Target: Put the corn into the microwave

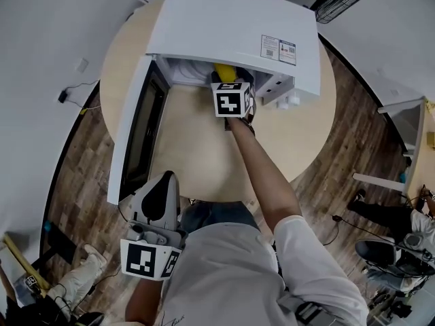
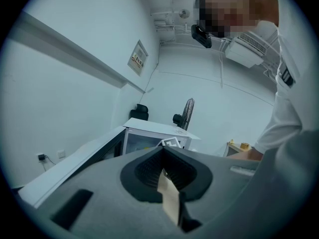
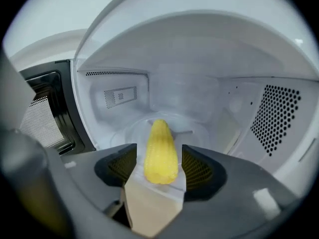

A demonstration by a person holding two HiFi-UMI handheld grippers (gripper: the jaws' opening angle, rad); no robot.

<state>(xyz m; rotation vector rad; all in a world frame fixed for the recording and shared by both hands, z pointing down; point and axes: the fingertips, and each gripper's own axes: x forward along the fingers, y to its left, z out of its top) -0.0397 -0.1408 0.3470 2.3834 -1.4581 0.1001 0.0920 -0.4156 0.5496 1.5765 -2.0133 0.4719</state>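
Note:
The yellow corn cob lies lengthwise in the open white microwave, its tip over the glass turntable. Its near end sits between the jaws of my right gripper, and a thin gap shows on each side, so the pads do not press it. In the head view the right gripper reaches into the microwave's mouth with the corn just beyond it. My left gripper hangs low by the person's waist, shut and empty. From the left gripper the microwave shows far off.
The microwave door stands swung open to the left, over the round wooden table. Perforated vents line the oven's right wall. A fan stands behind the microwave, and chairs and cables lie on the floor to the right.

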